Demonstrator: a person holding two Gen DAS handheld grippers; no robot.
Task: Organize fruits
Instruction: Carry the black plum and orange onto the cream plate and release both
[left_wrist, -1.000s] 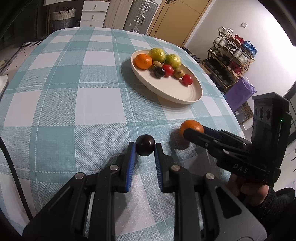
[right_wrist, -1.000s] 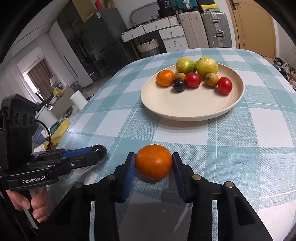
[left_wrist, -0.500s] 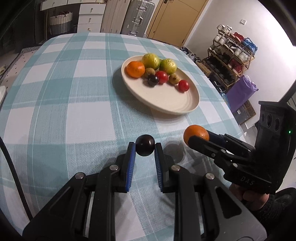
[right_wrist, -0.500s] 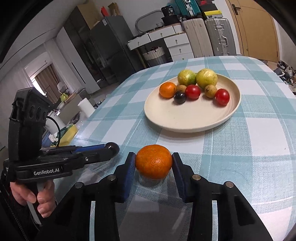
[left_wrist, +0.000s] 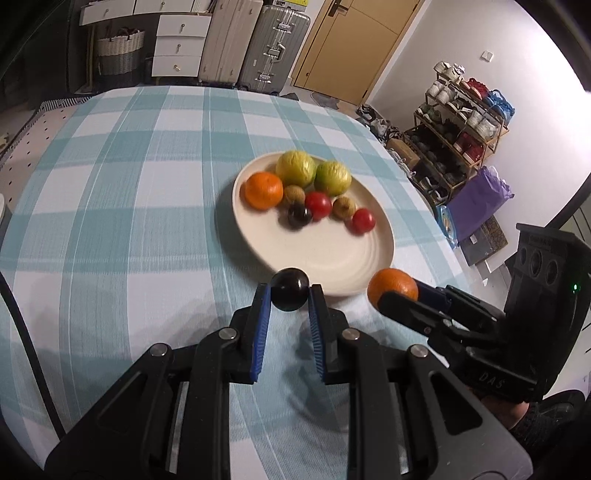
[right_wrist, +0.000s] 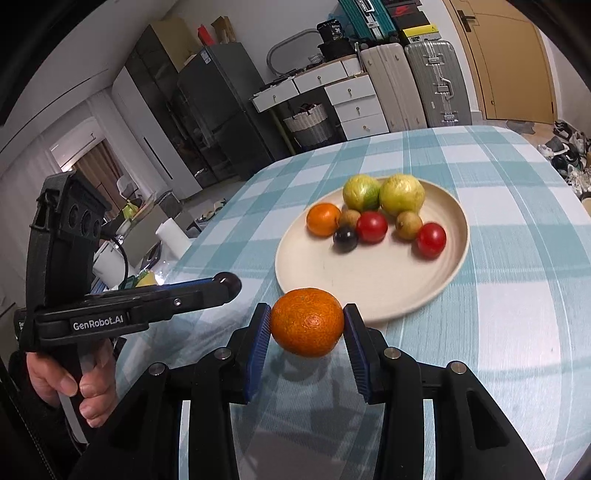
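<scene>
Two views from cameras mounted on hand-held grippers, both looking down over a table (left_wrist: 110, 206) covered in a teal and white checked cloth.

In the left wrist view, the left gripper (left_wrist: 290, 295) fills the lower half of the frame. Its blue-padded fingers are closed almost fully on a small, dark, glossy round fruit (left_wrist: 290, 289), perhaps a plum, held clear above the cloth near the centre of the frame. At lower right, the right gripper (left_wrist: 393, 291) reaches in from the side, clamping a mandarin (left_wrist: 392, 287).

Just above both held fruits, in the middle of the frame, lies a cream plate (left_wrist: 332, 258). On its far half sit an orange mandarin, two yellow-green fruits, two small brownish fruits, two red fruits and one dark fruit, clustered together and slightly blurred.

In the right wrist view, the right gripper (right_wrist: 307, 323) occupies the bottom of the frame, its fingers partly open and pressed against both sides of the mandarin (right_wrist: 307, 322), which casts a shadow on the cloth beneath. The plate (right_wrist: 369, 291) sits just beyond, right of centre. At left, a person's hand (right_wrist: 77, 384) grips the handle of the left gripper (right_wrist: 229, 284), whose tip shows the dark fruit (right_wrist: 231, 282).
</scene>
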